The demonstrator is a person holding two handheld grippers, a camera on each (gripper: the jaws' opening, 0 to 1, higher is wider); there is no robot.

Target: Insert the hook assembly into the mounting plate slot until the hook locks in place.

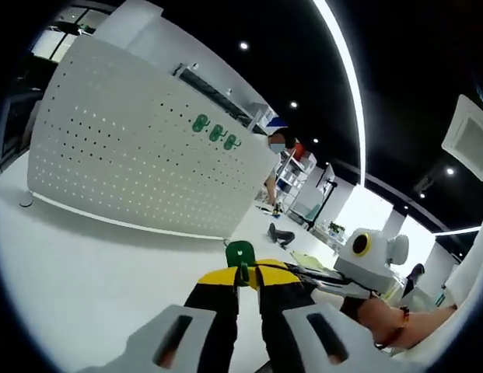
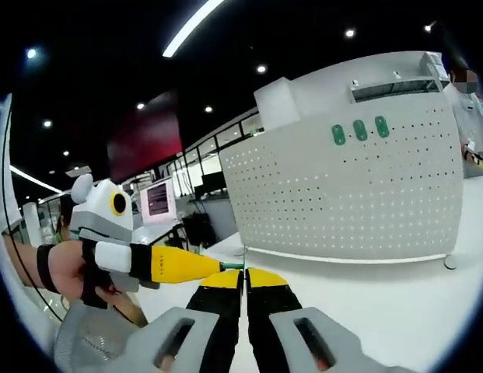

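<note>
Now pinching the green hook assembly [image 1: 241, 252] between the yellow-tipped jaws of the left gripper [image 1: 243, 276], low in the centre of the left gripper view, with the piece standing just proud of the tips. Hovering well short of the mounting plate [image 1: 132, 163], the white perforated panel spreading across the upper left of that frame and standing upright on the white table [image 1: 85, 272].

Pressing the right gripper's [image 2: 245, 276] jaws together at the bottom centre of the right gripper view; not telling from these frames whether anything thin is caught between them. Reaching in from the right of the left gripper view toward the hook, so possibly steadying it.

Judging the step as the approach. Doing it well likely means:
- squaring the hook's back to the panel before closing in
- aiming at a free slot beside the three green hooks [image 1: 215, 132] already sitting in a row near the panel's upper edge
- pushing straight in, not at a slant, until seating
- holding panel and hook inside both frames

Looking small, glossy and green, rounded at the top; finer shape too small to tell.
</note>
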